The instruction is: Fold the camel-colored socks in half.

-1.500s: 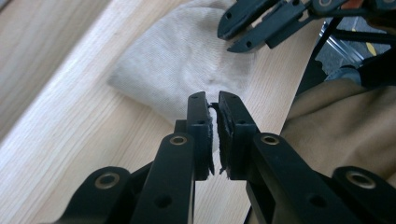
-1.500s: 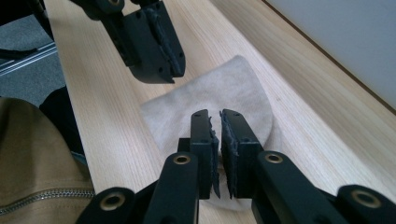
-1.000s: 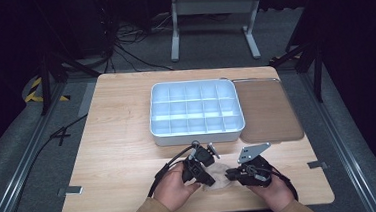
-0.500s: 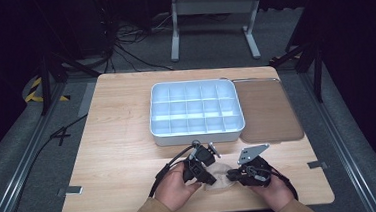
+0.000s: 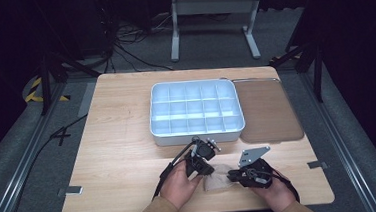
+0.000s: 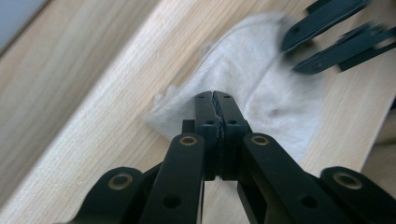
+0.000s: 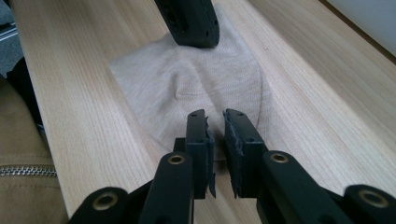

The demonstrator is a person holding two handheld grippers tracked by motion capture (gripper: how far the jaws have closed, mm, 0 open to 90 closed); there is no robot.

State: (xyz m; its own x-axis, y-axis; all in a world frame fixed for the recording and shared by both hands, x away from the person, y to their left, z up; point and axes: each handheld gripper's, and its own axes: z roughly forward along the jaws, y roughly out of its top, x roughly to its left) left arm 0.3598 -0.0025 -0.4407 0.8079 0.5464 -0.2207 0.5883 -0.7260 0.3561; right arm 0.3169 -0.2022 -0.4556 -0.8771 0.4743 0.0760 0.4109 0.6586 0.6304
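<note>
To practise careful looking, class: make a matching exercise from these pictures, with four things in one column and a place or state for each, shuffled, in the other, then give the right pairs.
Things:
1. left hand-held gripper
2. right hand-held gripper
3. white compartment tray
4. brown mat

Places or states:
A. lies to the right of the tray
B. jaws pressed together at the cloth
C. stands mid-table, compartments empty
D. jaws slightly apart over the cloth's edge

Pairs: 1-B, 2-D, 3-C, 4-A

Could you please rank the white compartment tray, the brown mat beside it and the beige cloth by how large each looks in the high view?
1. White compartment tray.
2. Brown mat, somewhat smaller.
3. Beige cloth, by far the smallest, partly hidden by the grippers.
</note>
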